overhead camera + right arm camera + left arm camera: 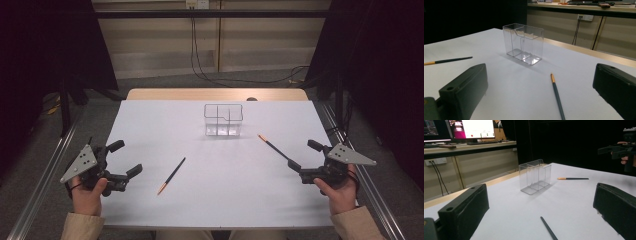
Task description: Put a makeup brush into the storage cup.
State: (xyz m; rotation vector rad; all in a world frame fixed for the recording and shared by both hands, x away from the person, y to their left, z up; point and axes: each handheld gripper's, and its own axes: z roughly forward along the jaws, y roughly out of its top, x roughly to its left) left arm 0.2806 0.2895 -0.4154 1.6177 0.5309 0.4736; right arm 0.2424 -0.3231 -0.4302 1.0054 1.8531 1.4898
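the left gripper [125, 159] sits at the table's left edge, jaws spread apart and holding nothing. right of it, 1 dark pencil [171, 175] lies flat on the white table [225, 170]. the clear 3-part holder [223, 120] stands upright farther back. a 2nd pencil [272, 146] lies near the right gripper [304, 156], also spread wide and empty.

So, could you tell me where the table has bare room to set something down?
The widest free patch lies between the two pencils, in front of the clear organizer, down to the near edge. The far corners either side of the organizer are bare too. It is tighter near the left pencil, by the left gripper, and near the right pencil, by the right gripper.
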